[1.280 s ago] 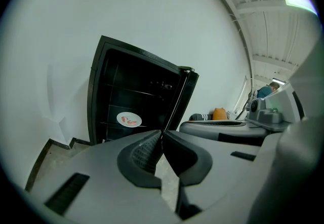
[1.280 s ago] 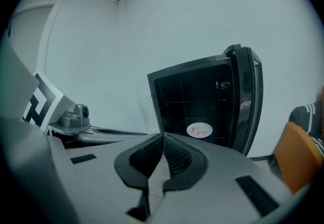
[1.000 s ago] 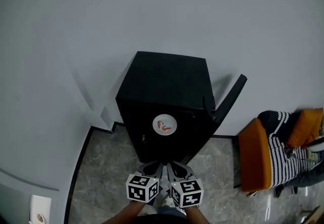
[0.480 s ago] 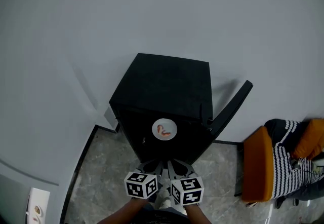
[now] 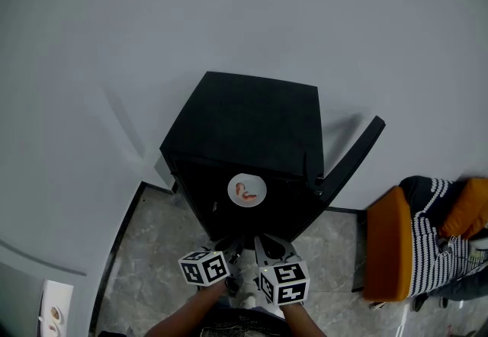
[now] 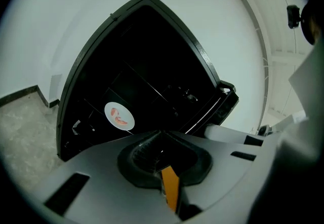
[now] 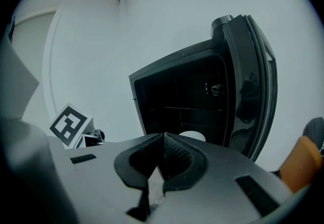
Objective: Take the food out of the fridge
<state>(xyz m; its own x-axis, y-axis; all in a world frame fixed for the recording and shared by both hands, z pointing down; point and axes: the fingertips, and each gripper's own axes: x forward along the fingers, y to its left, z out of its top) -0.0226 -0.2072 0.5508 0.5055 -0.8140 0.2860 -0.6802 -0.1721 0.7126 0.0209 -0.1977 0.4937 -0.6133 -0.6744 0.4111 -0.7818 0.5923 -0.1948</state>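
Head view: the small black fridge (image 5: 244, 126) stands open. The white round plate of reddish food (image 5: 247, 190) sits inside, ahead of the left gripper (image 5: 231, 246) and right gripper (image 5: 264, 245).

Left gripper view: jaws closed, empty.

Right gripper view: likewise.

Risk: closed jaws would push the plate deeper.
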